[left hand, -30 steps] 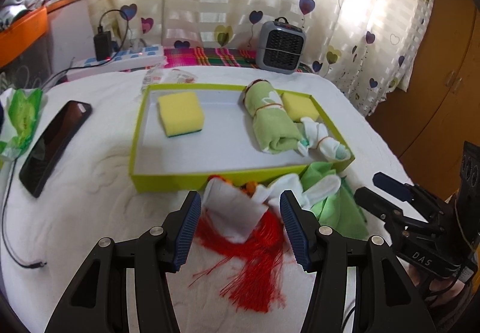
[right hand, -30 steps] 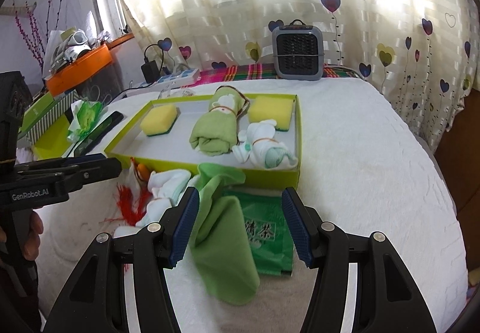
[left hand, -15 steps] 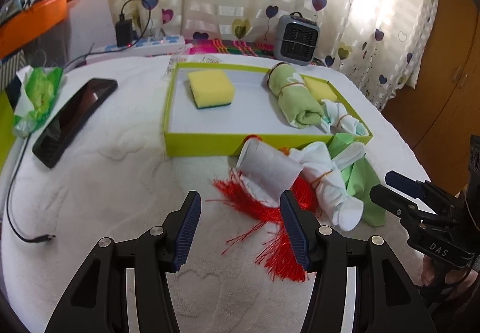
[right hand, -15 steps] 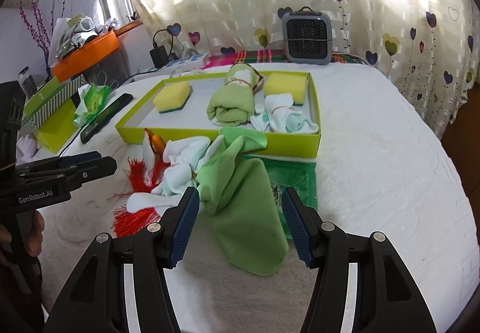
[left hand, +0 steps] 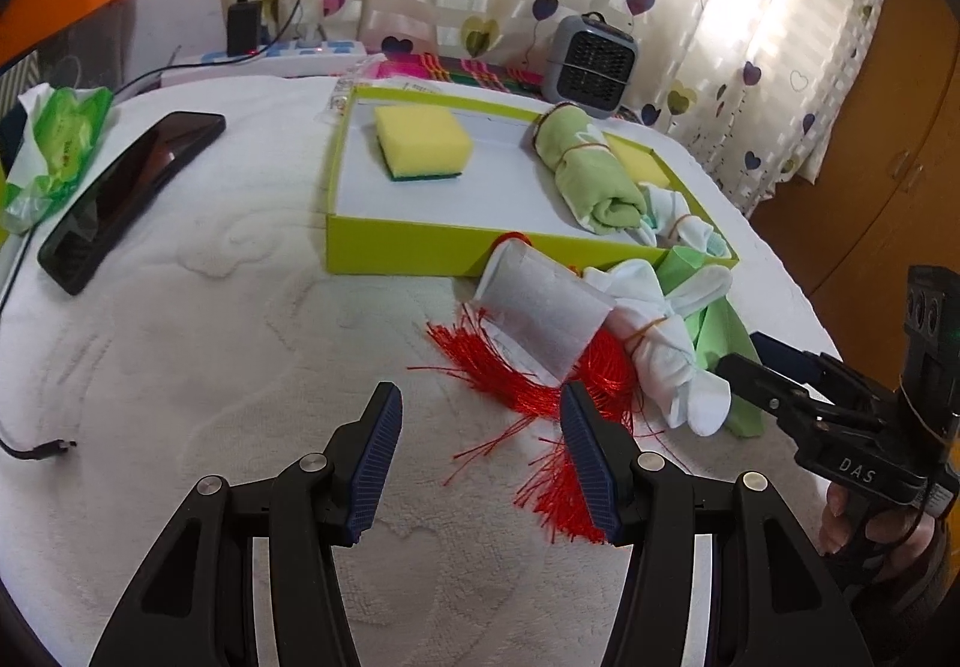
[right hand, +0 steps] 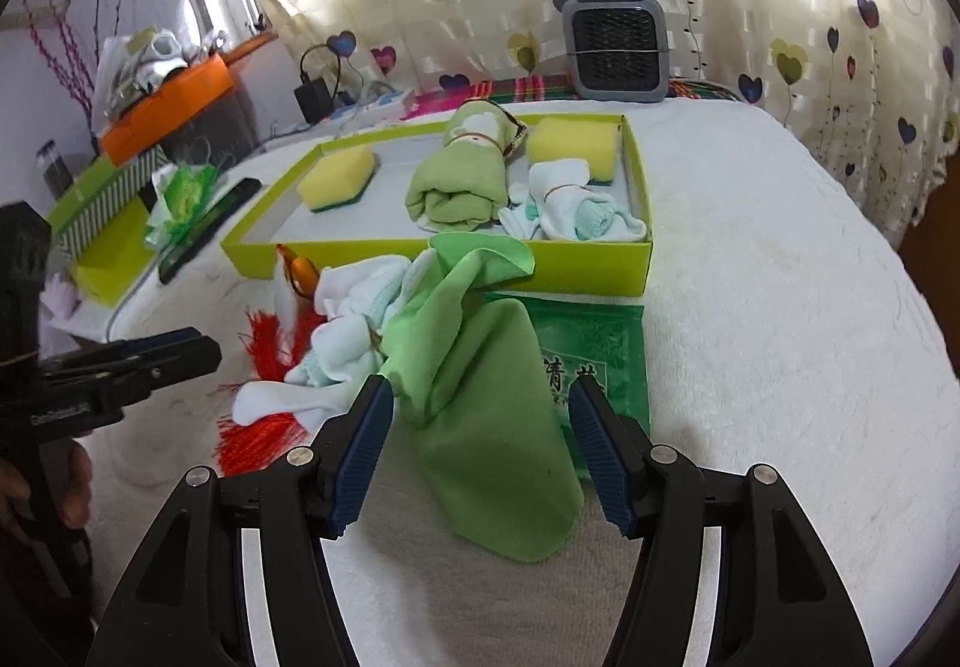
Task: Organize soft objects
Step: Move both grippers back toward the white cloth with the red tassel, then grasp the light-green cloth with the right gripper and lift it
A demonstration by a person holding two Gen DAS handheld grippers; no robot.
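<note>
Left tongs [left hand: 480, 451] apart, empty; right tongs [right hand: 480, 445] opening; green cloth [right hand: 480, 397] half hides packet [right hand: 606, 361].

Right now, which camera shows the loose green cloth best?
The right wrist view: the loose green cloth lies spread out in front of the box, centered ahead of that tool. The left wrist view catches only a strip of it behind the white socks.
</note>
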